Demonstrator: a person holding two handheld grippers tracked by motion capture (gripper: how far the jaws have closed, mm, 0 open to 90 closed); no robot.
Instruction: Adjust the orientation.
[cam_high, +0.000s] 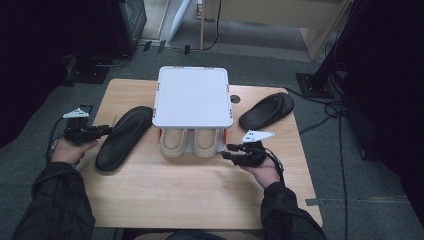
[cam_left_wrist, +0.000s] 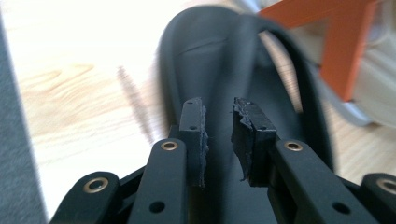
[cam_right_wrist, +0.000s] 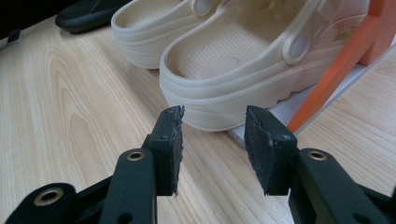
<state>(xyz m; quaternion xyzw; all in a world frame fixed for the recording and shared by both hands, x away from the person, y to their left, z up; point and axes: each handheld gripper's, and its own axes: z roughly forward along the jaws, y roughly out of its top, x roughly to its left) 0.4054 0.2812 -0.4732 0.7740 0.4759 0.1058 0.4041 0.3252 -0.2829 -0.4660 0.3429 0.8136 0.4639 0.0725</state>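
Shoes going onto the white rack: black pair not yet shelved.

Nearest, in front of the rack, the right gripper hovers with jaws wide and empty by the beige clogs on the lower shelf. Left of the rack, the left gripper has narrowed jaws with nothing between them, at the near black slipper. Right of the rack lies the other black slipper. Next probably: grip an edge.
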